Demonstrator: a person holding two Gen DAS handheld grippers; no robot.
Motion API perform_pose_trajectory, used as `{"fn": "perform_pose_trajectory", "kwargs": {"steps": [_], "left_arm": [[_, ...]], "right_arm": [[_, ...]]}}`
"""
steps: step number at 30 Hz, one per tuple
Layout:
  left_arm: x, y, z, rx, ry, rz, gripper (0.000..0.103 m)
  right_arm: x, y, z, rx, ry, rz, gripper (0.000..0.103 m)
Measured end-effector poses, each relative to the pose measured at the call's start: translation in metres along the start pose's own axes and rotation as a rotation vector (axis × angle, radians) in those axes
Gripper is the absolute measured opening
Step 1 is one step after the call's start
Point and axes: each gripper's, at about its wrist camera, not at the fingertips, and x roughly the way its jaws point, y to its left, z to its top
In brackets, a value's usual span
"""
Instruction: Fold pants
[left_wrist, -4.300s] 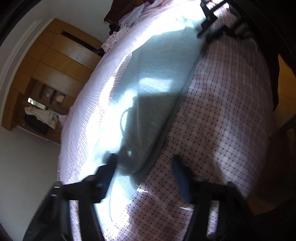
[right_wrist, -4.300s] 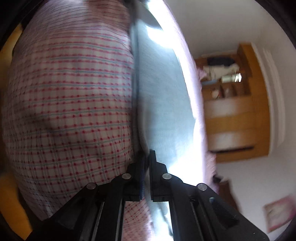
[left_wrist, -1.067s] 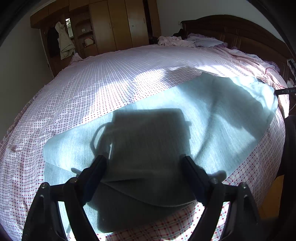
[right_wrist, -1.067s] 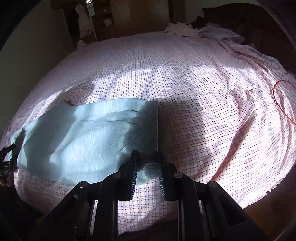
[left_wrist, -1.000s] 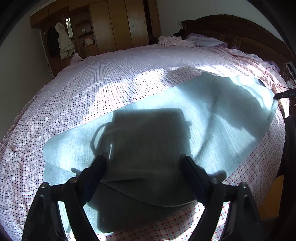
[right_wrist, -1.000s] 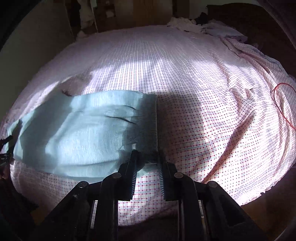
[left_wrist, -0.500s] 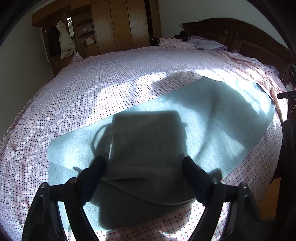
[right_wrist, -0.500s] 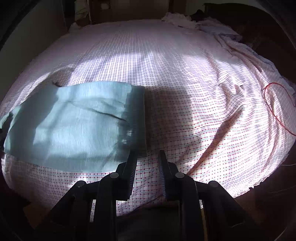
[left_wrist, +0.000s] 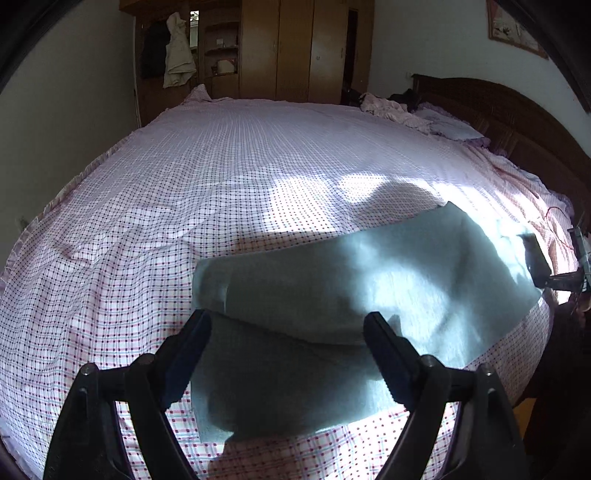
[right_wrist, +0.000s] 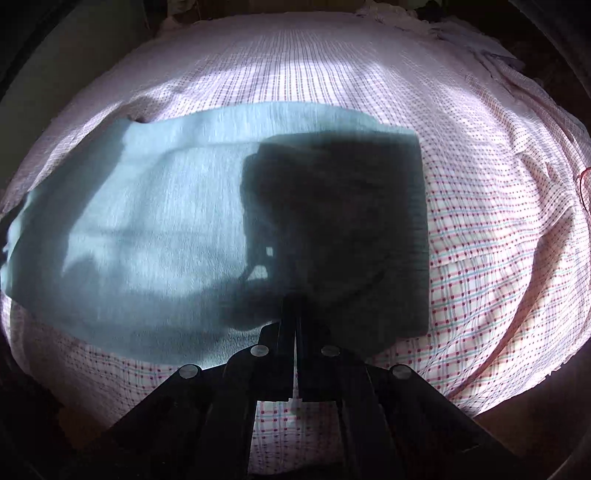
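Shadow hides the pants (right_wrist: 155, 221) under the right hand-held gripper (right_wrist: 295, 306).

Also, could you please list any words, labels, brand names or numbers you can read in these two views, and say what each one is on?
None can be read. The light blue-grey pants and the pink checked bedsheet show no print, and the framed picture on the wall is too small to make out.

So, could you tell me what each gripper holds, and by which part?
Left gripper: nothing, open. Right gripper: jaws just closed over the shaded end of the pants; grip unclear.
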Motion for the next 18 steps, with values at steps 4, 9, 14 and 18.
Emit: {"fn": "perform_pose_trajectory", "kwargs": {"steps": [4,9,14,18], "left_arm": [[0.002,-0.004,0.005,0.039,0.017,-0.002,0.088],[-0.014,-0.01,0.013,0.078,-0.023,-0.01,0.088],[-0.016,-0.001,0.01,0.046,-0.009,-0.014,0.088],[-0.01,0.005,-0.002,0.025,0.018,-0.025,0.088]], "right_arm": [[-0.019,0.002,0.001,-0.011,-0.051,-0.024,0.0],[-0.044,0.019,0.006,-0.007,-0.136,0.005,0.0],[-0.057,0.063,0.013,-0.108,-0.182,0.06,0.0],[-0.059,0.113,0.014,-0.268,-0.223,0.067,0.0]]}}
